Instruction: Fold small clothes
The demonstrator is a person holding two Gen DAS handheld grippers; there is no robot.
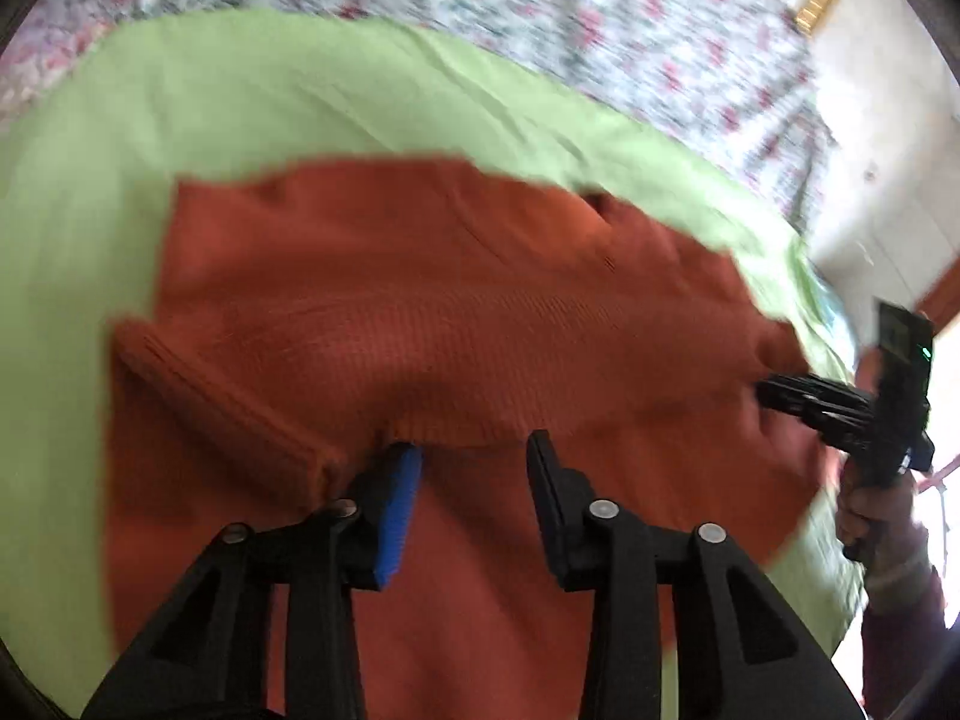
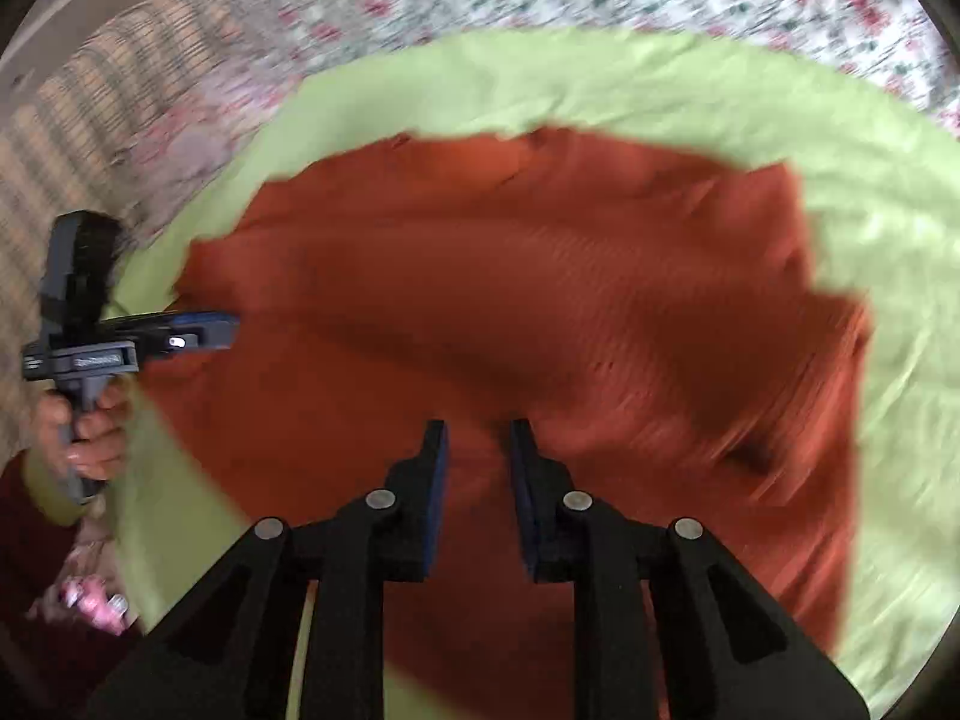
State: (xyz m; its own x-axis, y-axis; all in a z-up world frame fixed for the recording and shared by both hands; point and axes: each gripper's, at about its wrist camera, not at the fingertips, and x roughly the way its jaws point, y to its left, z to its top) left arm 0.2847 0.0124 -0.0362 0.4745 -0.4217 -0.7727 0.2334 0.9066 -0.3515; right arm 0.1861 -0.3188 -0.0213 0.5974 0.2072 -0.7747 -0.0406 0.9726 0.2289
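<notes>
Cloth first: an orange-red ribbed garment (image 1: 456, 300) lies spread on a light green sheet (image 1: 252, 108), which covers a bed with a flowered cover (image 1: 540, 6). Part of the garment is doubled over (a thick fold runs across its middle), and a ribbed cuff or hem (image 1: 222, 408) lies slanted at its left side in the left wrist view.

The left hand-held gripper (image 1: 474, 450) hangs over the near edge of that fold with its jaws parted to a moderate gap; no cloth sits between them, though the blue pad (image 1: 399, 510) is just beside the fold's edge. The right hand-held gripper (image 2: 477, 438) stands above the garment with a narrower gap, also holding nothing. Both views are blurred.

A hand (image 2: 90, 426) in a dark red sleeve (image 2: 30, 540) grips the left tool's handle.
</notes>
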